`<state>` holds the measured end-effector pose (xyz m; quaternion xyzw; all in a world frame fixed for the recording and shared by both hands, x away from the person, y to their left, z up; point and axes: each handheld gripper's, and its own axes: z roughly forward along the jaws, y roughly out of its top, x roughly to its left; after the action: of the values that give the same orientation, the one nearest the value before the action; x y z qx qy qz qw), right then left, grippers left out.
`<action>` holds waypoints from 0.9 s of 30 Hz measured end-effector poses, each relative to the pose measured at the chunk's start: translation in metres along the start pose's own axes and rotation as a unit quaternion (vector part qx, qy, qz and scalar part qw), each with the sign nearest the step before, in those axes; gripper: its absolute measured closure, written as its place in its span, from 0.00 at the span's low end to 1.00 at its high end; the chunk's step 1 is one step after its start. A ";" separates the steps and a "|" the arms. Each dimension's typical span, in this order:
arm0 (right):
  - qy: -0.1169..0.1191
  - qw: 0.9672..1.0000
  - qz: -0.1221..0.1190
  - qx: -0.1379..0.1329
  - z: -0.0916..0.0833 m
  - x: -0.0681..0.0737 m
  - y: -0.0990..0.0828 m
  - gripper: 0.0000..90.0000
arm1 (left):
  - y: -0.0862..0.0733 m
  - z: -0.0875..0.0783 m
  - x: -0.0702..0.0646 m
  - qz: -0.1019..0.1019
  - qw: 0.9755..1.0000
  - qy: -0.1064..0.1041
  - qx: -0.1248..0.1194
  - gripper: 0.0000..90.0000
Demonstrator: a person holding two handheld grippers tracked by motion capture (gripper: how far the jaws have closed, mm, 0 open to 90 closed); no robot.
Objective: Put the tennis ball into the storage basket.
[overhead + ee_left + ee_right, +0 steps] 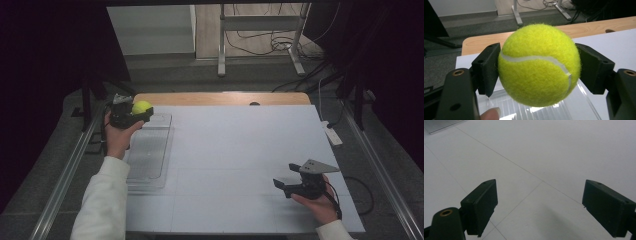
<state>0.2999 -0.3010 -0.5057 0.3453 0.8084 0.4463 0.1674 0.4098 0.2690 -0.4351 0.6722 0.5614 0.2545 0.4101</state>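
Two grippers: left gripper (537, 67) fingers clamped on tennis ball (539, 65), right gripper (540, 207) fingers apart.

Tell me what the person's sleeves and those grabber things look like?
Both arms wear white sleeves. The left gripper and right gripper are black, with chunky, blocky fingers and small brass-coloured rings near their bases. The right gripper carries a grey three-cornered plate on top, and a thin black cable trails from it.

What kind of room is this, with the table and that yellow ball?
Probably a lab or recording workspace, not a home. Dark curtains flank a white-topped table, loose cables trail over the floor, and a person holds a tennis ball in a left hand-held gripper.
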 end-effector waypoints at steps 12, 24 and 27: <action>-0.001 1.000 0.000 -0.001 0.000 0.000 0.000 0.15 | -0.002 0.001 0.011 -0.003 1.000 0.011 0.015 0.30; -0.001 1.000 0.000 -0.002 0.000 0.000 0.000 0.15 | -0.002 0.006 0.014 0.001 0.999 0.017 0.029 0.30; -0.001 1.000 0.000 -0.001 0.000 0.000 0.000 0.15 | -0.002 0.007 0.015 0.003 0.999 0.018 0.031 0.30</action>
<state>0.2998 -0.3012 -0.5054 0.3453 0.8078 0.4472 0.1684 0.4172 0.2814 -0.4423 0.6818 0.5740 0.2501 0.3784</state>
